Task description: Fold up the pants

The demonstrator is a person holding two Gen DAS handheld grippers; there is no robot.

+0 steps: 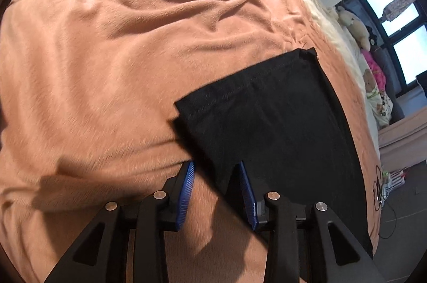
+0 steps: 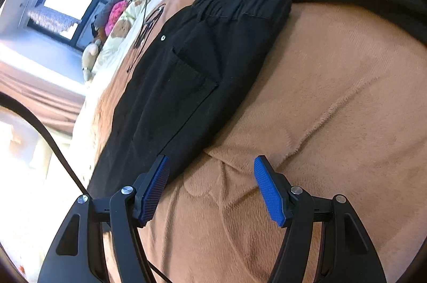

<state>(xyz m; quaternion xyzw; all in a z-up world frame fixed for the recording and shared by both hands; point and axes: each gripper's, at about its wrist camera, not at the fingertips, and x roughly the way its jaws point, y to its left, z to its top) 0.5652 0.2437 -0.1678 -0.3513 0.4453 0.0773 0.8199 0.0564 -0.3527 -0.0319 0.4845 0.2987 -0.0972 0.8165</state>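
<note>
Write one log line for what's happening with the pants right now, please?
stage: mid-fold | pants: black, flat on blanket | left gripper: open, at pants edge | right gripper: open, empty

On both my left claw (image 1: 216, 192) and right claw (image 2: 213, 189) I see matte black linkage arms with triangular cut-outs, round silver screws at the pivots, and ribbed blue pads (image 2: 268, 192). A black cable (image 2: 50, 138) loops past the right one.

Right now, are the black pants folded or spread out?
Folded: the pants lie as a compact rectangle on the blanket, legs doubled over.
</note>
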